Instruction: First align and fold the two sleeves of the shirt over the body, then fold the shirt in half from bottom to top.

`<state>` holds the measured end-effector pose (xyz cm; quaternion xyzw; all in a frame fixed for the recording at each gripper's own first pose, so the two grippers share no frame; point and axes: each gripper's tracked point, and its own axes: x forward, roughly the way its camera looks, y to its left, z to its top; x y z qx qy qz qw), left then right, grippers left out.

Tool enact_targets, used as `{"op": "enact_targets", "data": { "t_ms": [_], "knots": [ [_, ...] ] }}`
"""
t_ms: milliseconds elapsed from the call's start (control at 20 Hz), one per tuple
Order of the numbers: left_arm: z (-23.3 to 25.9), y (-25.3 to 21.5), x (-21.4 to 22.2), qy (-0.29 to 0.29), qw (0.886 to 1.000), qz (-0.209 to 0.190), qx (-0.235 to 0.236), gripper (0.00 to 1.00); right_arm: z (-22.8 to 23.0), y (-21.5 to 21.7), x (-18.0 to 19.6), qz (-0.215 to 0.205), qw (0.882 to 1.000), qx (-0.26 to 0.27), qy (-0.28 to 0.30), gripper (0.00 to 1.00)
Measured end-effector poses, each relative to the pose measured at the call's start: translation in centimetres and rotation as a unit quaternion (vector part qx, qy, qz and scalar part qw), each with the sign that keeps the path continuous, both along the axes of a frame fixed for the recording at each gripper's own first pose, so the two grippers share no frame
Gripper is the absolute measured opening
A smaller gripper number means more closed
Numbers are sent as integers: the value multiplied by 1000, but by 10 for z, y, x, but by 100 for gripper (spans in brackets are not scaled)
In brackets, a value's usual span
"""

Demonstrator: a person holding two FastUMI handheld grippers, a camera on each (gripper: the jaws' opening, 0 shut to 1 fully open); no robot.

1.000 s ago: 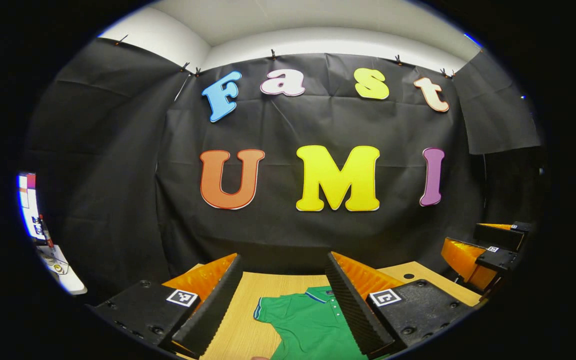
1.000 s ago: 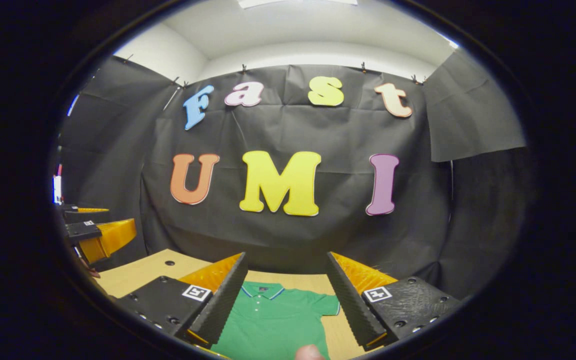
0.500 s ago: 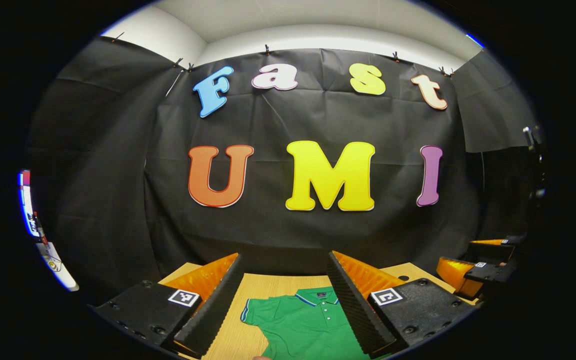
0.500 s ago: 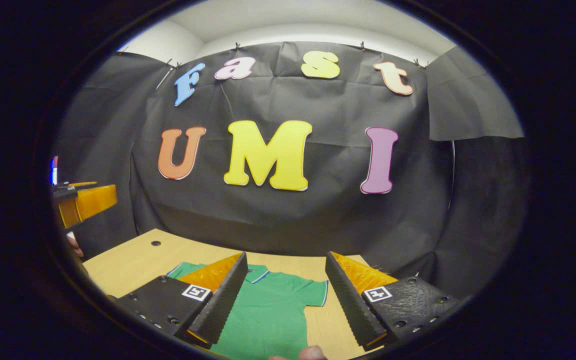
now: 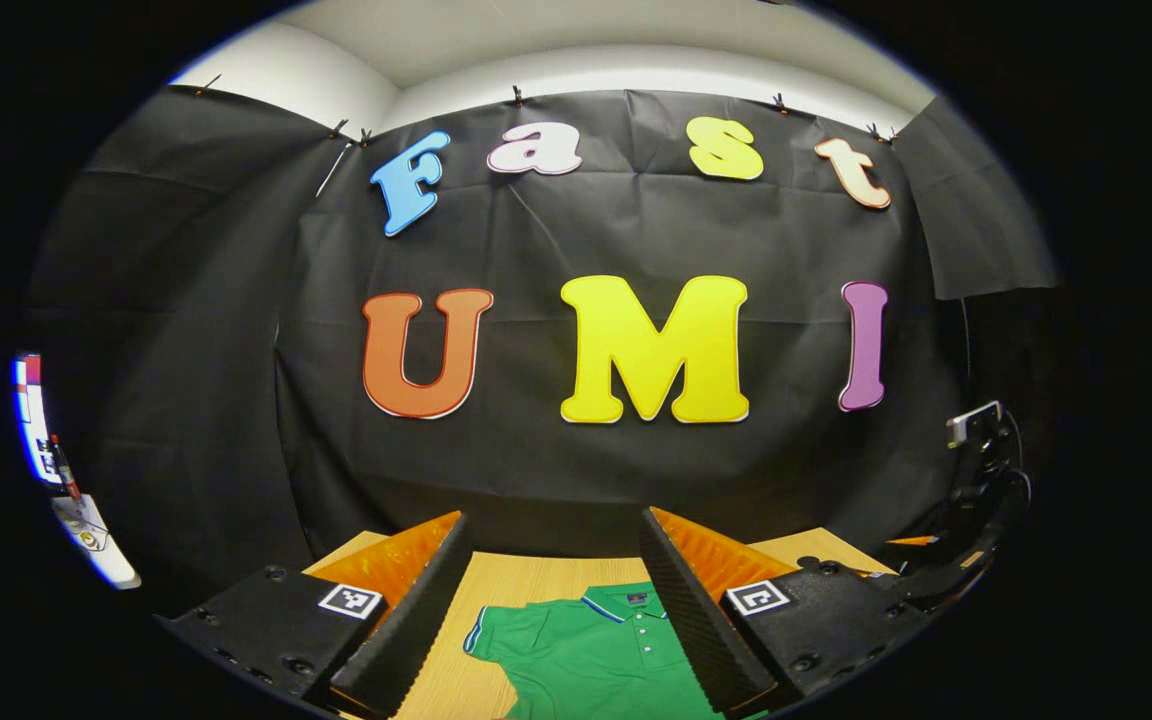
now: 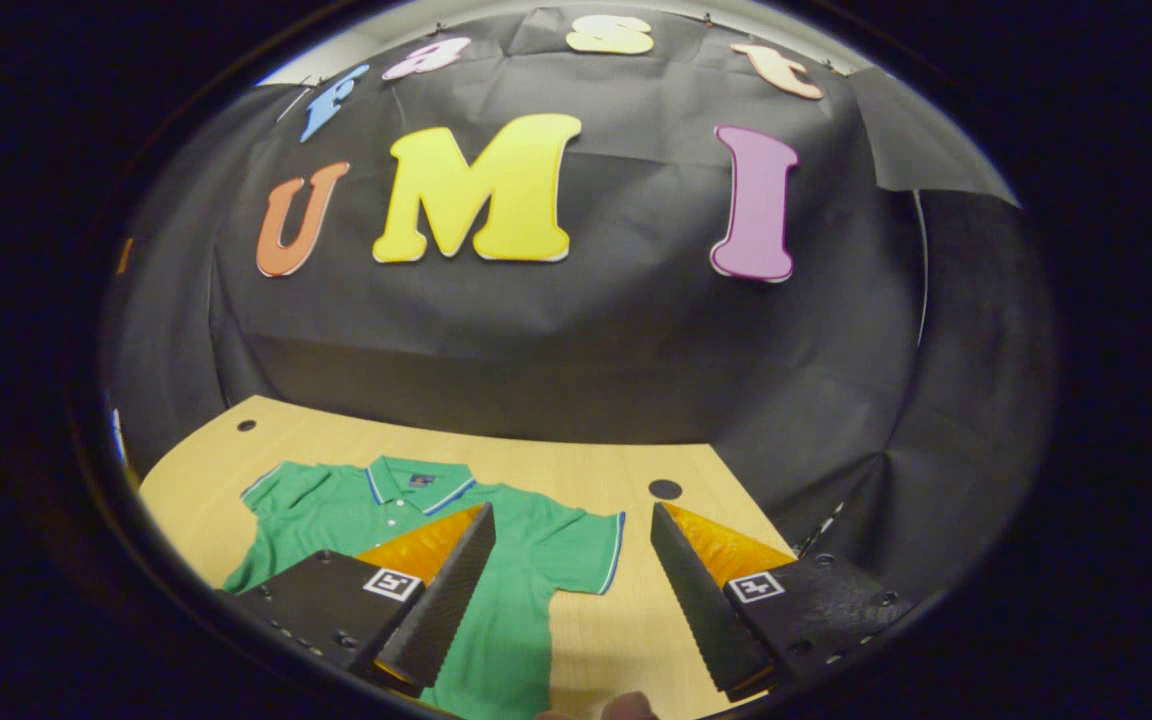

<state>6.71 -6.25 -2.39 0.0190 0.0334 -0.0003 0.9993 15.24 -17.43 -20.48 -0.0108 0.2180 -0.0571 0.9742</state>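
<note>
Through left gripper view: left gripper (image 5: pixel 548 600) jaws spread wide, nothing held, hovering above worktop (image 5: pixel 526 578). Green shirt (image 5: pixel 591 655) flat on worktop between fingers, collar toward wall, one short sleeve spread out. Other gripper's body at far right edge.

Through right gripper view: right gripper (image 6: pixel 568 590) wide open, empty, above shirt (image 6: pixel 526 560). Both sleeves spread, unfolded. Worktop (image 6: pixel 576 470) pale wood.

Left gripper view sits low over the light wooden table (image 5: pixel 526 575), facing the black cloth wall almost level. Right gripper view looks from higher, tilted down. Both share the flat green polo shirt (image 5: pixel 596 655) (image 6: pixel 526 560) and table.
</note>
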Motion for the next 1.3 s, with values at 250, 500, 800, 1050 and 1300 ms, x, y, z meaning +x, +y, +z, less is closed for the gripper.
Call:
{"op": "enact_targets", "data": {
  "t_ms": [250,500,800,1050,1300],
  "knots": [
    [-8,-11,13,11,1000,11,6,100,-77,-33,49,-2,998,-1,55,95],
    [-14,-17,19,20,1000,15,16,100,-142,-42,75,-15,994,41,98,95],
    [-28,-20,21,40,999,18,31,100,-185,-49,87,-26,990,64,121,95],
    [-28,-25,22,40,998,15,41,100,-199,-48,87,-18,988,78,135,83],
    [-33,-29,22,47,998,14,33,100,-200,-46,84,-13,986,100,135,40]
  ]
}}
